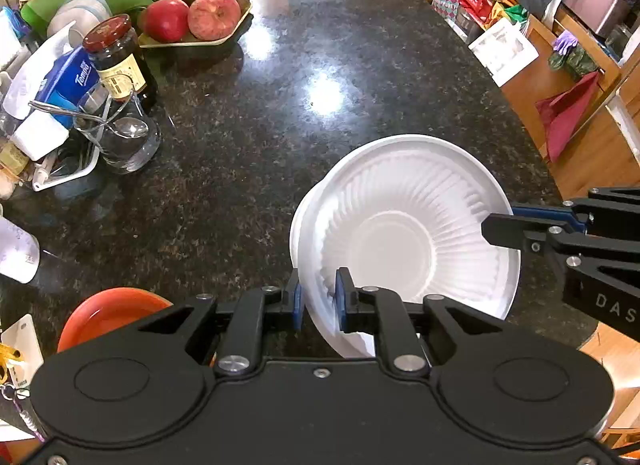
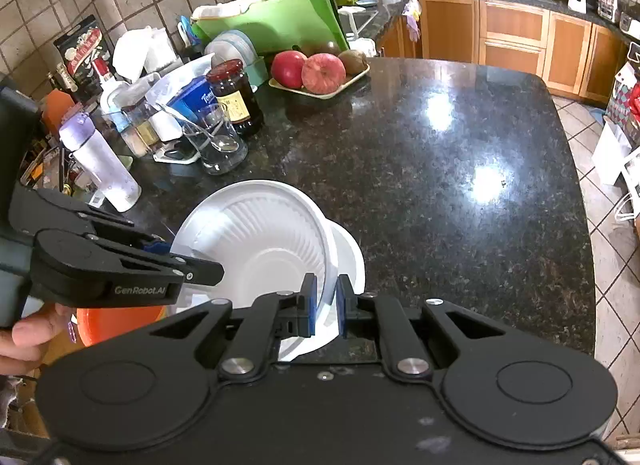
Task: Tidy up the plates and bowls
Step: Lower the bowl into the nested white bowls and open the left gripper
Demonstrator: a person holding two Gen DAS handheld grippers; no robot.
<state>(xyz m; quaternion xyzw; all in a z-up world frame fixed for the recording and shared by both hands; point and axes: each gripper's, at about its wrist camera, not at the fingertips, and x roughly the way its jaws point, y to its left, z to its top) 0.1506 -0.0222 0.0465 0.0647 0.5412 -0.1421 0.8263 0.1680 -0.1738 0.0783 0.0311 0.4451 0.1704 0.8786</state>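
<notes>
Left wrist view: your left gripper (image 1: 319,301) has its jaws nearly closed on the near rim of the white bowls (image 1: 404,241), which sit near the tabletop's (image 1: 280,113) near edge; your right gripper (image 1: 504,231) pinches the opposite rim, probably to steady or separate them. An orange bowl (image 1: 108,313) shows lower left.

Right wrist view: the right gripper's jaws are almost shut on a rim. Only here is an outer bowl visibly offset, and a hand (image 2: 28,335) seen.
</notes>
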